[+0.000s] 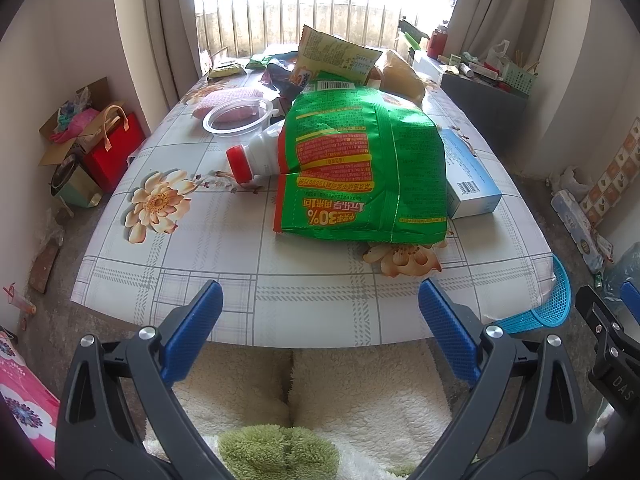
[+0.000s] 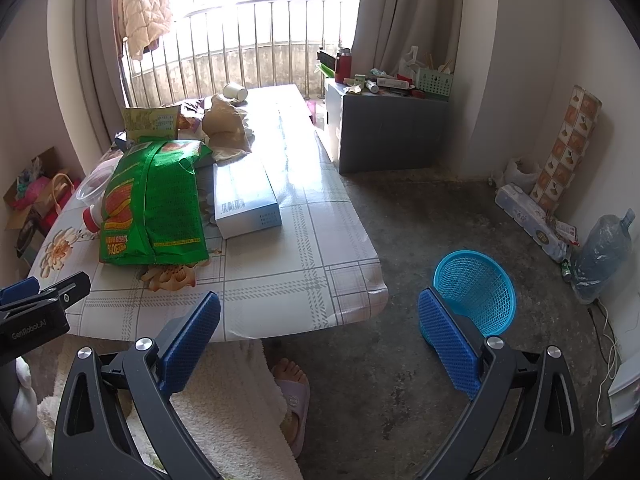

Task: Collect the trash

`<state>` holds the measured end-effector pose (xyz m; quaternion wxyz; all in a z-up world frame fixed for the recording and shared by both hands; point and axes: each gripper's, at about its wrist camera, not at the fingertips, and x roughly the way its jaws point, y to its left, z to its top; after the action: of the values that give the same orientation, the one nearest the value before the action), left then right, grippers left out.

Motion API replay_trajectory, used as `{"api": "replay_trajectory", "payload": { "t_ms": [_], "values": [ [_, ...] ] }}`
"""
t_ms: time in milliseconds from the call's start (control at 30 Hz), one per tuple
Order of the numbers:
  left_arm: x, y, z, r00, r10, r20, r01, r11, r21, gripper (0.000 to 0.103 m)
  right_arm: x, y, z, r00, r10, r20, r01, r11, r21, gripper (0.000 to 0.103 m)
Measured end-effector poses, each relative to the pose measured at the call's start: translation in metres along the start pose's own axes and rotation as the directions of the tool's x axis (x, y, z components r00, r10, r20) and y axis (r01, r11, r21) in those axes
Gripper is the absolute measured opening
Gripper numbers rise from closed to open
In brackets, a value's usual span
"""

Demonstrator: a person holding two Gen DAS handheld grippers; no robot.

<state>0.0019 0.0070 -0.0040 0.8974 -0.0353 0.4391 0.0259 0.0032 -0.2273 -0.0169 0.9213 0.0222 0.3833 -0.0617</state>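
Observation:
A big green snack bag (image 1: pixel 362 164) (image 2: pixel 154 208) lies near the front of the low table (image 1: pixel 240 292) (image 2: pixel 288 272). A white bottle with a red cap (image 1: pixel 256 160) pokes out from under its left side. A pale blue box (image 1: pixel 468 172) (image 2: pixel 244 198) lies to its right. Behind are a clear plastic bowl (image 1: pixel 238 118), a yellow-green packet (image 1: pixel 336 56) (image 2: pixel 152 122) and a beige bag (image 2: pixel 226 128). A blue mesh basket (image 2: pixel 476 292) (image 1: pixel 548 304) stands on the floor at the table's right. My left gripper (image 1: pixel 320 308) and right gripper (image 2: pixel 320 316) are both open and empty, short of the table's front edge.
The person's fleece-covered knees (image 1: pixel 320 392) and a slippered foot (image 2: pixel 294 392) are below the table edge. A grey cabinet (image 2: pixel 384 132) with clutter stands back right. A water jug (image 2: pixel 604 252) and packages line the right wall; a red bag (image 1: pixel 114 152) and boxes crowd the left floor.

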Motion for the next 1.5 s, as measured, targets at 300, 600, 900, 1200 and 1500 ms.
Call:
{"api": "replay_trajectory", "payload": {
  "t_ms": [300, 600, 900, 1200, 1500],
  "values": [
    [0.001, 0.002, -0.001, 1.0, 0.001, -0.003, -0.001, 1.0, 0.001, 0.094, 0.001, 0.0, -0.001, 1.0, 0.001, -0.002, -0.001, 1.0, 0.001, 0.096],
    [0.001, 0.005, -0.003, 1.0, 0.004, -0.003, -0.004, 1.0, 0.0, 0.094, 0.003, 0.0, -0.002, 1.0, 0.006, -0.002, -0.006, 1.0, 0.007, 0.096],
    [0.005, 0.005, -0.002, 1.0, 0.019, -0.014, -0.019, 1.0, 0.001, 0.094, 0.006, -0.002, -0.002, 1.0, 0.015, -0.008, -0.015, 1.0, 0.02, 0.096],
    [0.01, 0.005, 0.003, 0.999, 0.029, -0.02, -0.029, 1.0, 0.0, 0.094, 0.011, -0.005, -0.001, 1.0, 0.027, -0.016, -0.027, 0.999, 0.036, 0.096],
    [0.015, 0.023, 0.014, 0.99, -0.111, 0.083, 0.107, 0.993, 0.054, 0.094, 0.025, -0.007, 0.012, 0.997, 0.08, 0.012, -0.081, 0.994, 0.068, 0.096]
  ]
}}
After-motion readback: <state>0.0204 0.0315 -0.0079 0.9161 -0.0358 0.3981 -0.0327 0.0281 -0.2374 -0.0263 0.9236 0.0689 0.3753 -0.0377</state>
